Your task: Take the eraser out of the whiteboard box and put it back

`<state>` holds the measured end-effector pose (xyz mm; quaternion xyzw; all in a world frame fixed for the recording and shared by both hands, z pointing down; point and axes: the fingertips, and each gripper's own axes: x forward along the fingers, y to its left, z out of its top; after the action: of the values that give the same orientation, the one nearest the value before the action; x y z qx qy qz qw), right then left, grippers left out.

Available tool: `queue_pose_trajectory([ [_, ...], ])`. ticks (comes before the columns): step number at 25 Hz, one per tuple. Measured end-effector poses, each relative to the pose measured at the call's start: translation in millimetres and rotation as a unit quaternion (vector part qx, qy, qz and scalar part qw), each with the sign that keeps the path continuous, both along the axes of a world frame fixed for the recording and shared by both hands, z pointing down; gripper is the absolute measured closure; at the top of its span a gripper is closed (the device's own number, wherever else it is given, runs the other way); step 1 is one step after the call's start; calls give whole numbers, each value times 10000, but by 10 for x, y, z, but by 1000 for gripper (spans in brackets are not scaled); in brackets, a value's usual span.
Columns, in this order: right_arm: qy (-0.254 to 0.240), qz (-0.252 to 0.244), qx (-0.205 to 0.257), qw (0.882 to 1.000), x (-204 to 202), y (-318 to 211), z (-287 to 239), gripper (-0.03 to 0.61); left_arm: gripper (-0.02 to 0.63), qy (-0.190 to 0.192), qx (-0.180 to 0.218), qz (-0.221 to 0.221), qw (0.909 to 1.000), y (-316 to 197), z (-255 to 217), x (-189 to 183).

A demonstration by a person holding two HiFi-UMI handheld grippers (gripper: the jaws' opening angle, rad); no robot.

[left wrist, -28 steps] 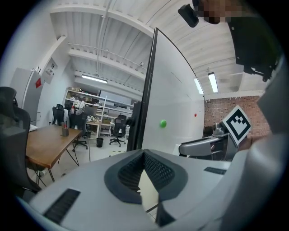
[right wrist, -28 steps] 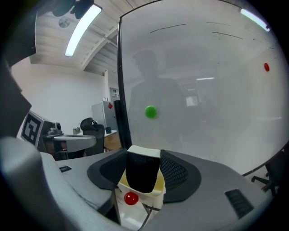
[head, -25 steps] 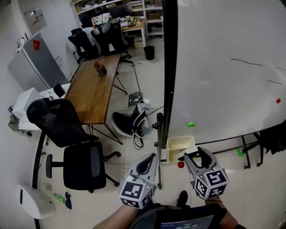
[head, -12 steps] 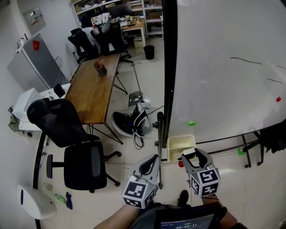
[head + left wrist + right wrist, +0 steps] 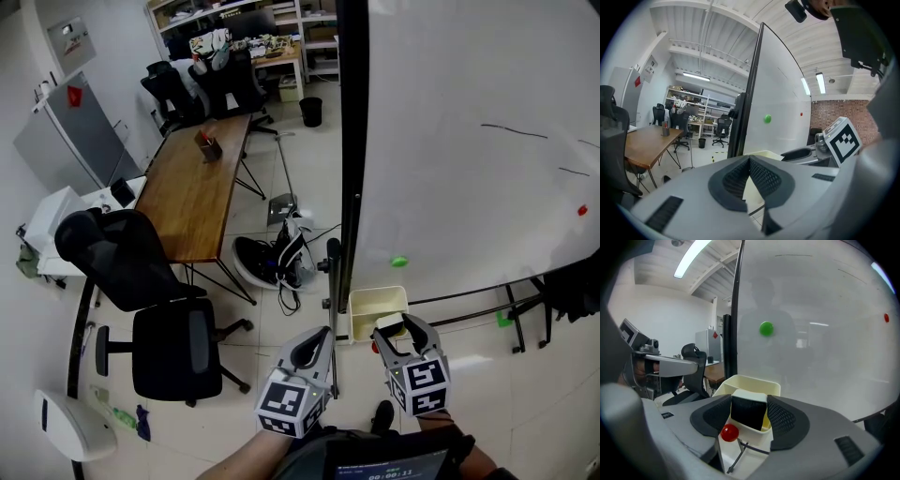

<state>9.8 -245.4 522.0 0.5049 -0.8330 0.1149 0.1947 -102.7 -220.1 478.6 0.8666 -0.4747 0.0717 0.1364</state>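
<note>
A cream whiteboard box [image 5: 754, 380] hangs at the foot of the whiteboard [image 5: 469, 141]; the head view has this box [image 5: 375, 302] just ahead of my right gripper. The eraser [image 5: 748, 411], a black block with a white top, stands between the pads of my right gripper [image 5: 749, 401], over the box's near rim. Both pads touch its sides. From the head view the eraser [image 5: 389, 325] shows white between the right gripper [image 5: 398, 328] jaws. My left gripper [image 5: 750, 159] is shut and empty, held low to the left of the box; it appears in the head view too [image 5: 317, 337].
A red magnet [image 5: 729, 431] sits on the box's front and a green magnet [image 5: 766, 328] on the board above. The board's black frame post [image 5: 352, 187] runs left of the box. A wooden table [image 5: 192, 187] and a black office chair [image 5: 141, 272] stand further left.
My right gripper has sunk and drawn in toward the box, rolling a little, with the eraser now over the box's rim. The left gripper has stayed put.
</note>
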Motion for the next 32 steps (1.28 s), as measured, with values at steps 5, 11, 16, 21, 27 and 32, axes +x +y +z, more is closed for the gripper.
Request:
queue_pose_trajectory([
  [5,-175,-110,-89,9997,-13,23,-53,253,606,10,84,-16,10000,-39,-90,8],
  [11,-525,-87,193,9984,68,51,-471,253,606,58,225,-13,9997,-36,-268,61],
  [16,-949,-91,533,9940,173,110,-980,253,606,171,409,4,9990,13,-513,115],
  [21,-1370,-190,911,9862,256,243,-1507,255,606,319,693,137,9970,109,-888,188],
  [27,-1685,-317,1340,9760,388,447,-1878,498,606,420,955,224,9943,255,-1204,296],
  [32,-1691,-430,1361,9752,429,535,-1933,552,606,405,913,197,9948,320,-1247,366],
])
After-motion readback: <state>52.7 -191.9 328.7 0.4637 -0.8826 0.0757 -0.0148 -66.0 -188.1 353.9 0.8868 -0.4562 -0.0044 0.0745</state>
